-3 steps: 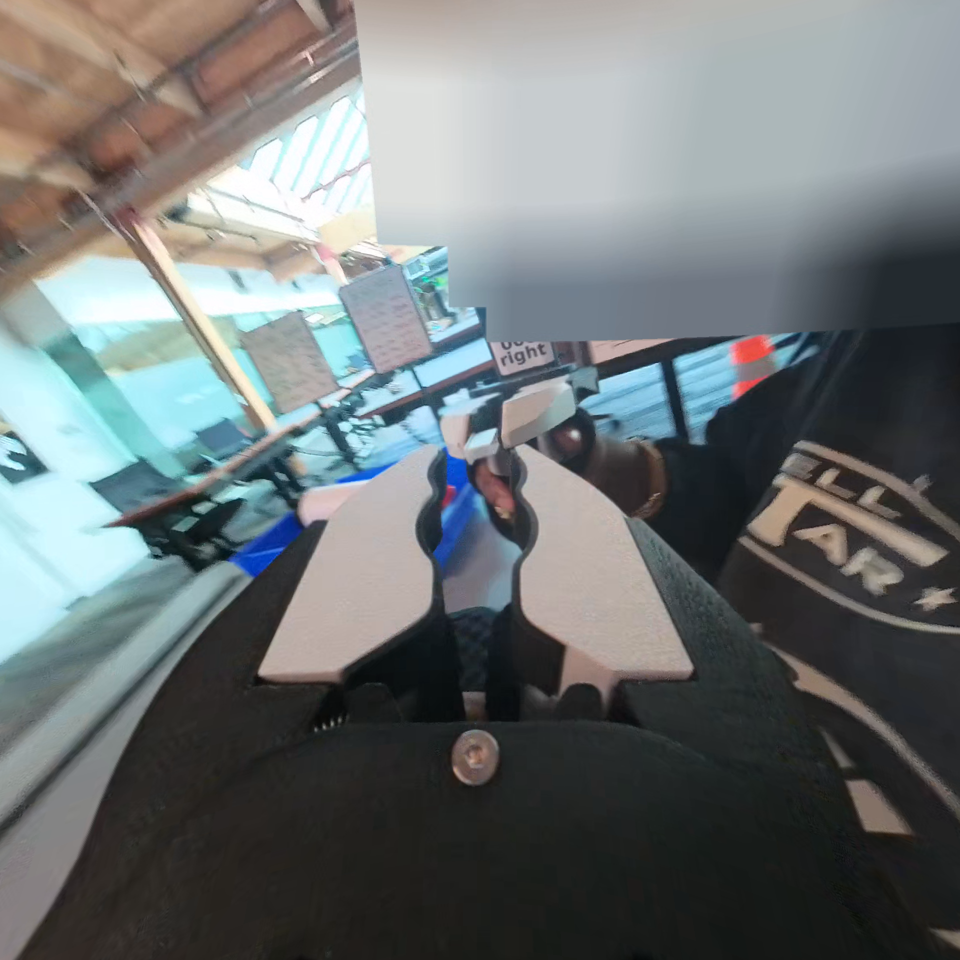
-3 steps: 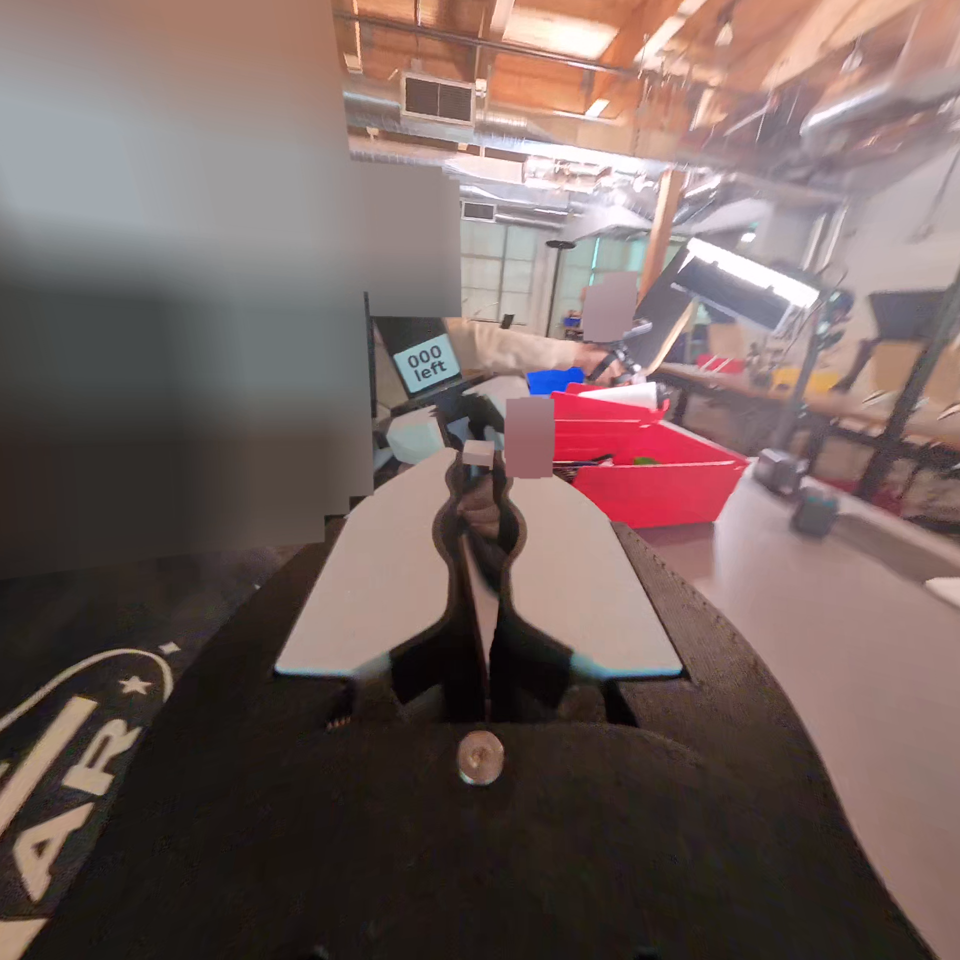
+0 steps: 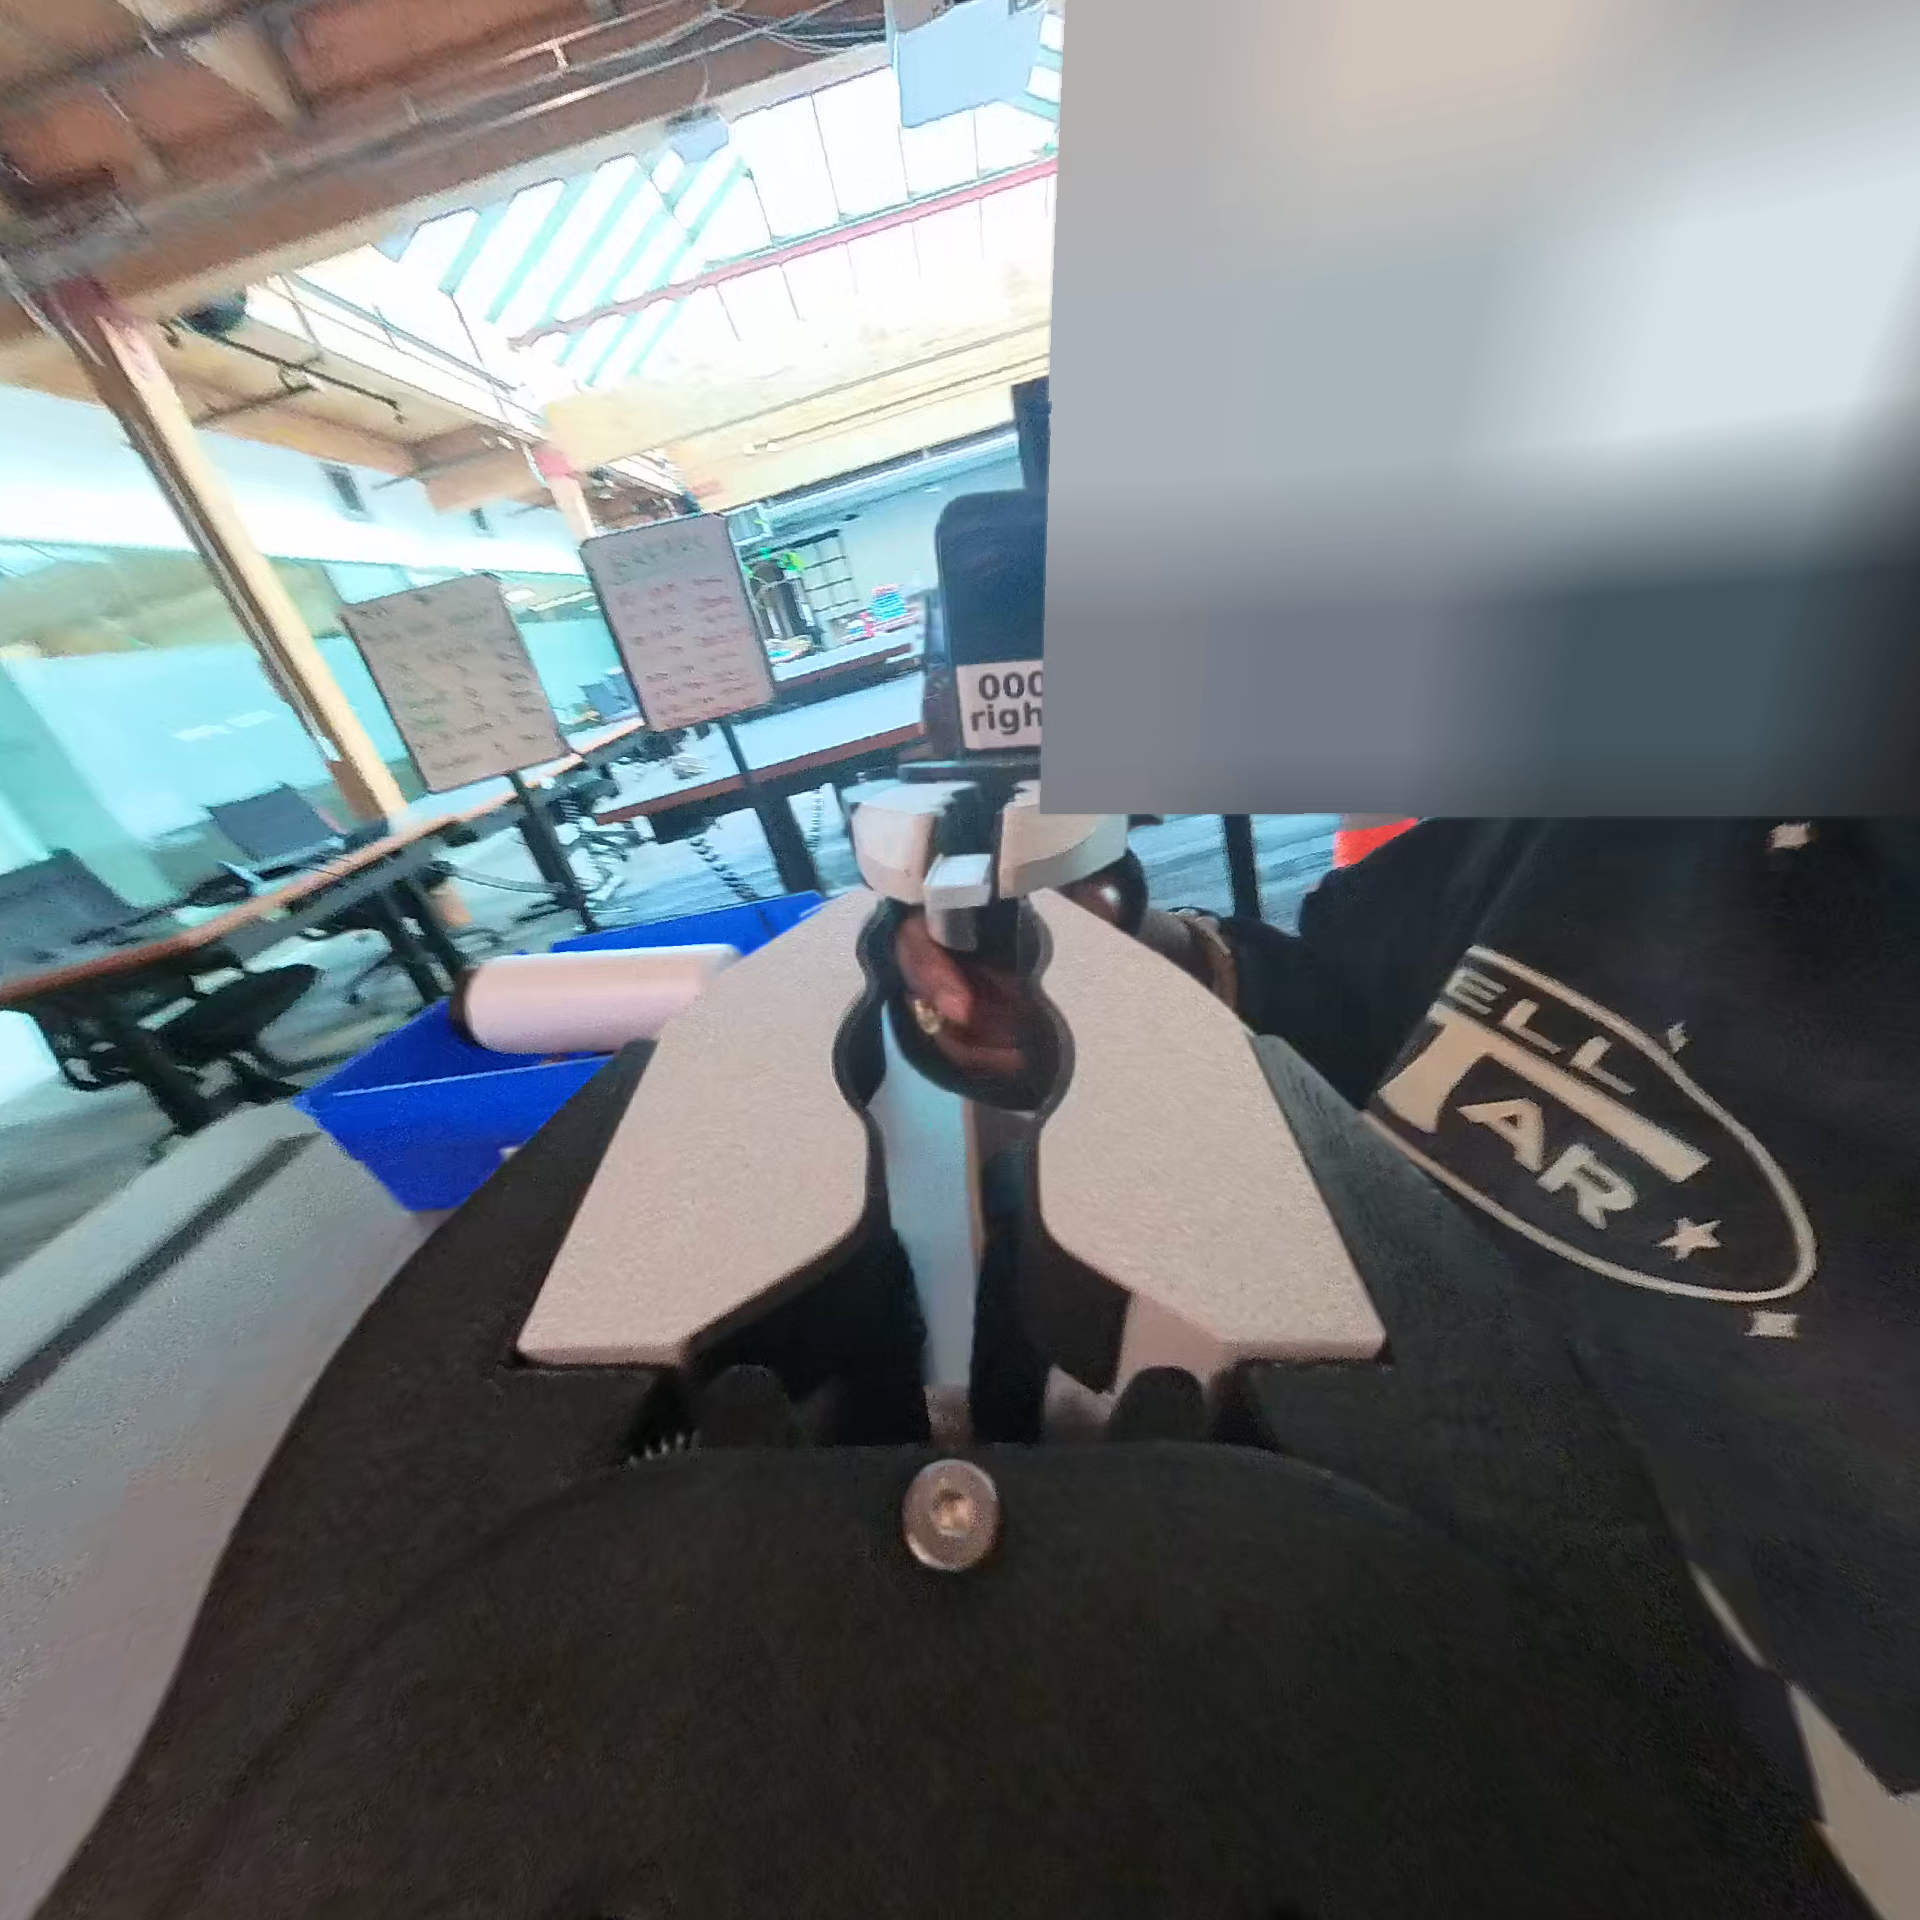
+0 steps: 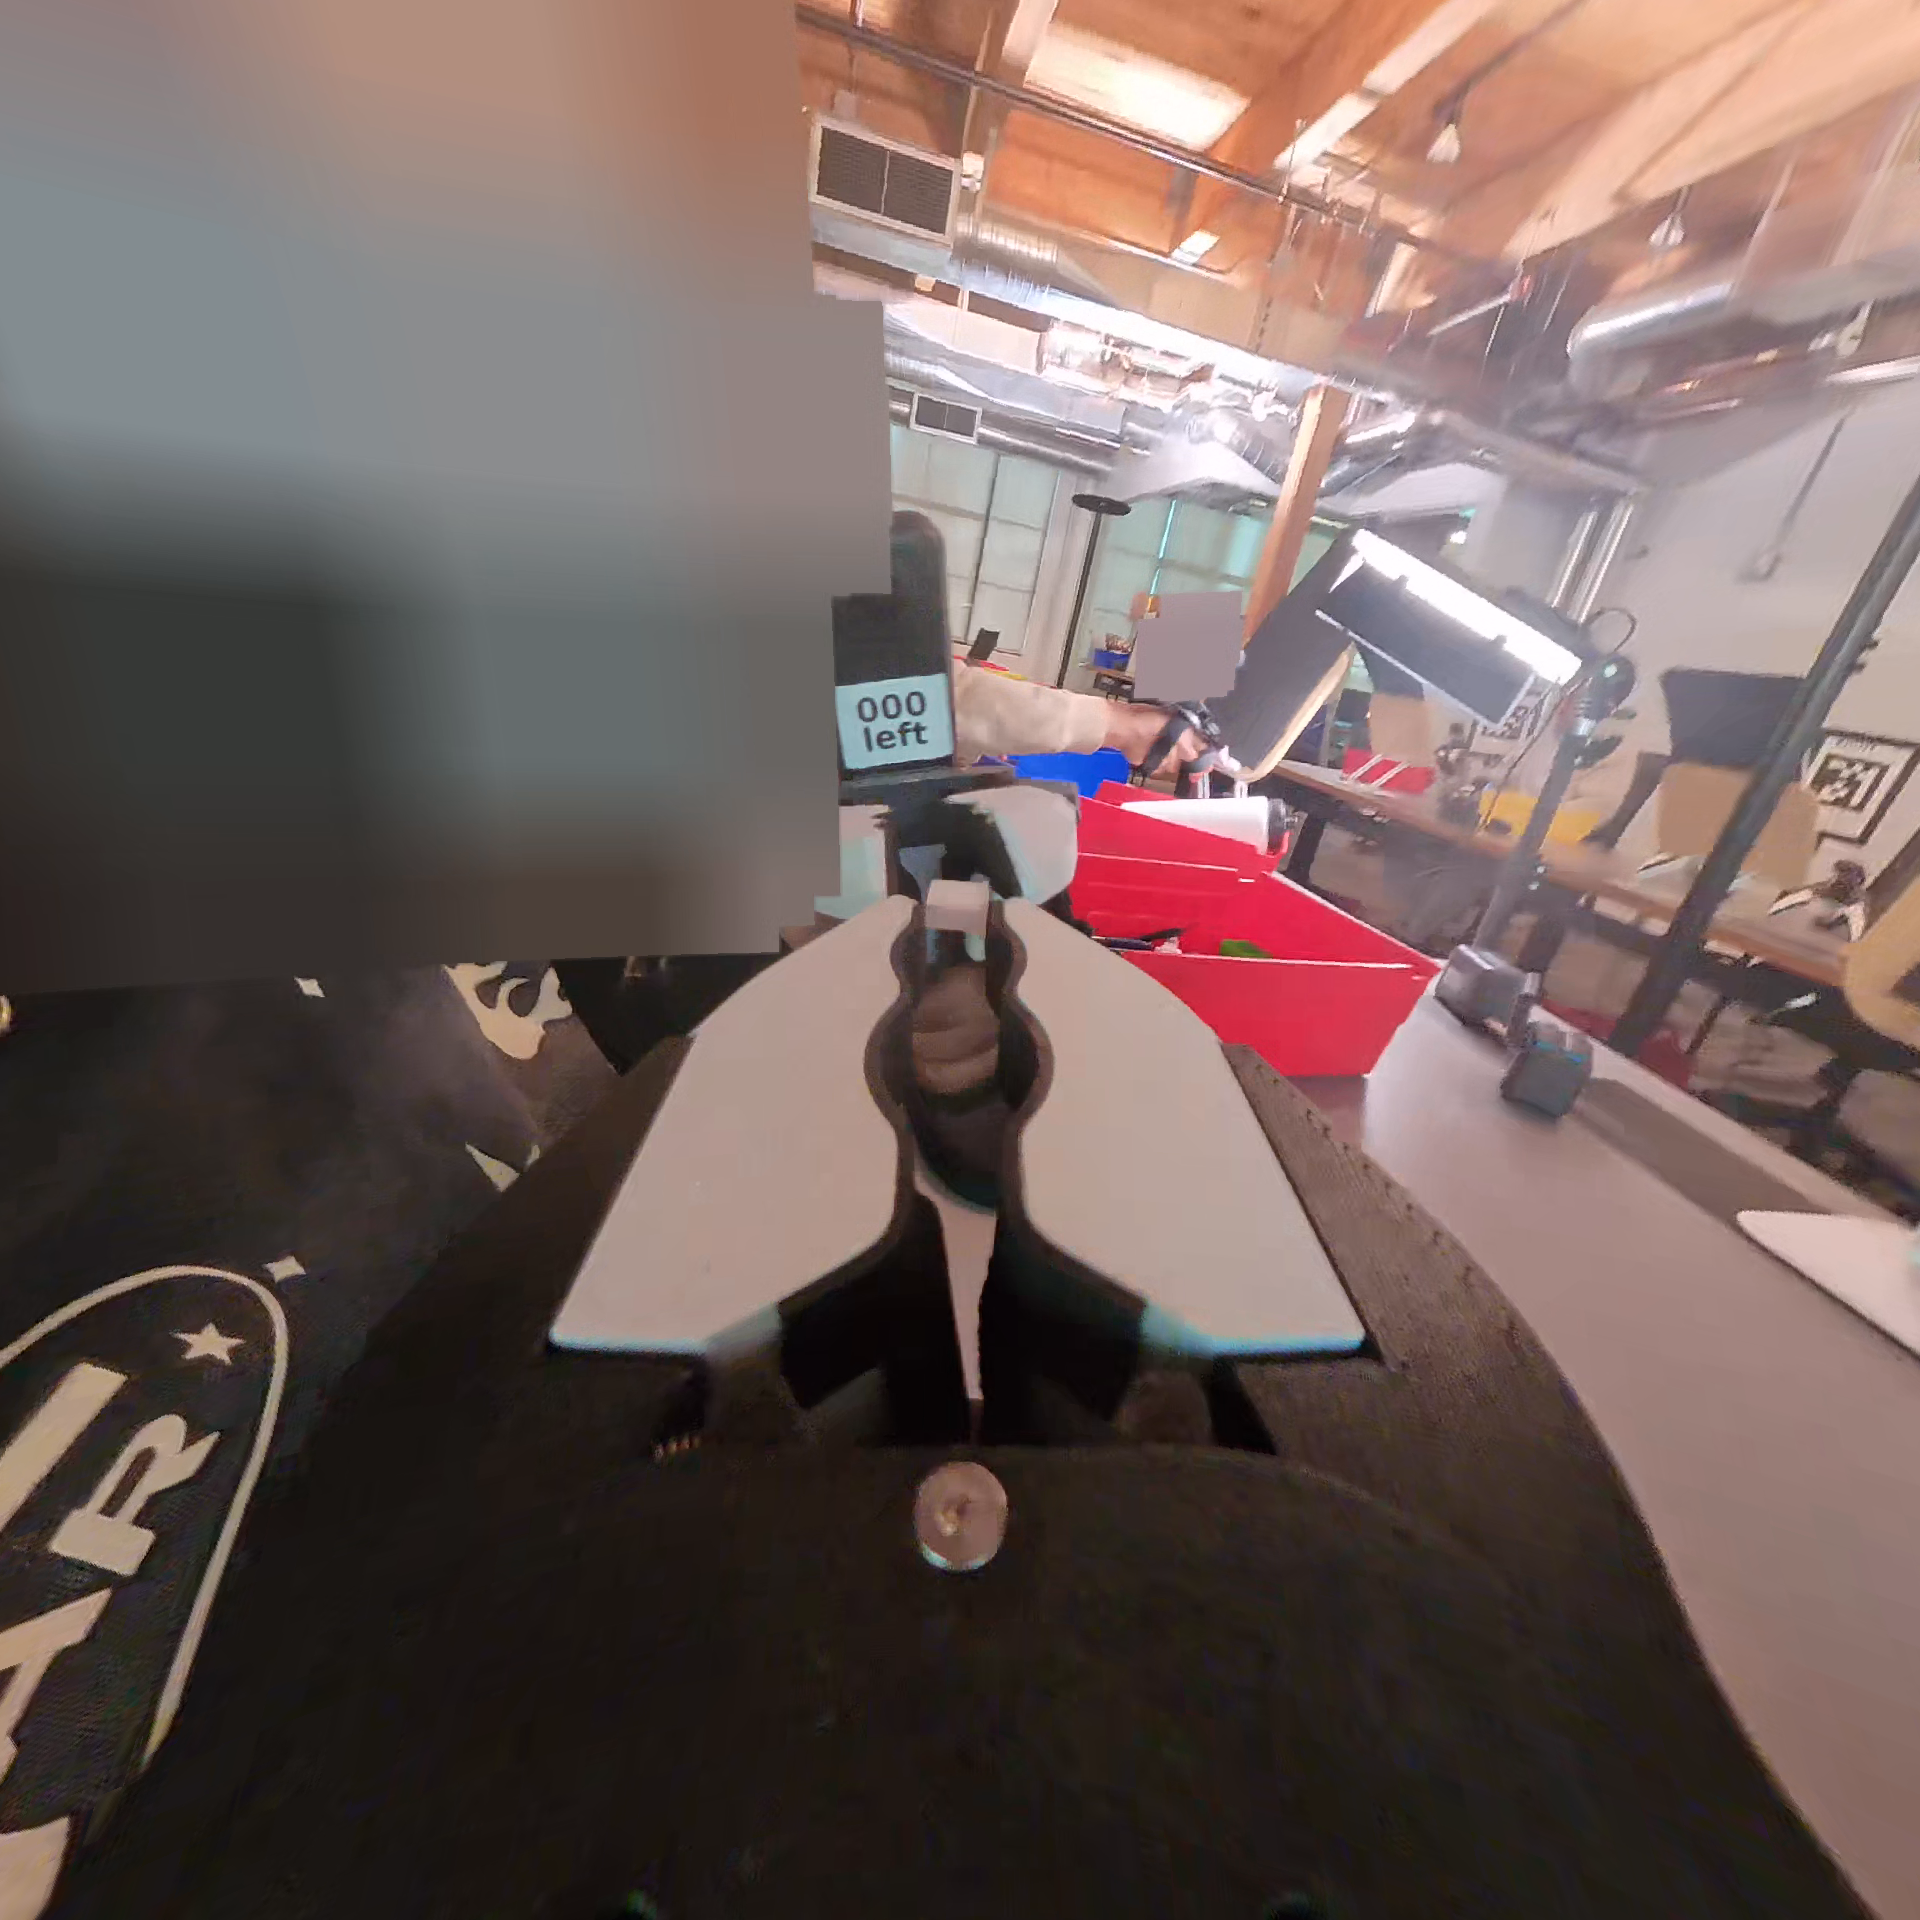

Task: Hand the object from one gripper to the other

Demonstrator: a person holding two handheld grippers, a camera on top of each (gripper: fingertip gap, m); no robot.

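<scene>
The object is a small white block, held in the air between my two grippers, which point at each other tip to tip. In the right wrist view the block sits right at the tips of my right gripper, whose jaws are nearly closed on it. In the left wrist view my left gripper has a wider gap, and its tips stand just short of the block on either side. The right gripper shows facing me there. The left gripper shows behind the block in the right wrist view.
A blue bin with a white roll stands to the left. A red bin stands on the grey table with small grey boxes and a white sheet. The person's dark shirt is close. Less than 4 cm separates the two grippers' tips.
Both views have swung a little. The facing gripper now stands level and centred ahead instead of tilted. The block stays at the tips.
</scene>
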